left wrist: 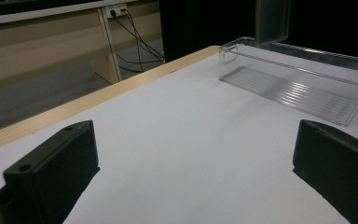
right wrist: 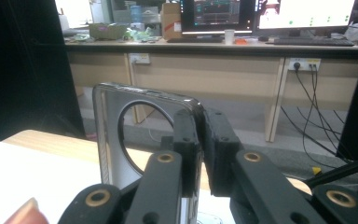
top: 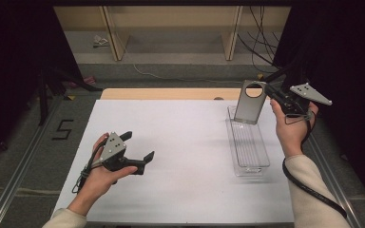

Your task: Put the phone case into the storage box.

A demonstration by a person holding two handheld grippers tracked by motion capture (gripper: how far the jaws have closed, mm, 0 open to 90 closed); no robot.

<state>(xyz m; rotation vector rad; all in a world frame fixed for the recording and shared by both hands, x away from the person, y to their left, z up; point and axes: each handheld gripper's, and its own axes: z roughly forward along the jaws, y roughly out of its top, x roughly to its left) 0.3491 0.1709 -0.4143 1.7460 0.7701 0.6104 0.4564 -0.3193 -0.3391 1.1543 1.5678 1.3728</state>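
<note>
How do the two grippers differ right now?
The right gripper is shut on the phone case, held up over the clear tray; the left gripper is open, holding nothing. The right is raised at the far side, the left low over the table. Both are black and hand-held.

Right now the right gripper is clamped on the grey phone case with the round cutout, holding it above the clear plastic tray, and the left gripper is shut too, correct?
Not quite: the left gripper is open, its jaws wide apart over the white table, as the left gripper view shows. The right gripper does clamp the grey phone case with the round cutout above the clear plastic tray.
</note>
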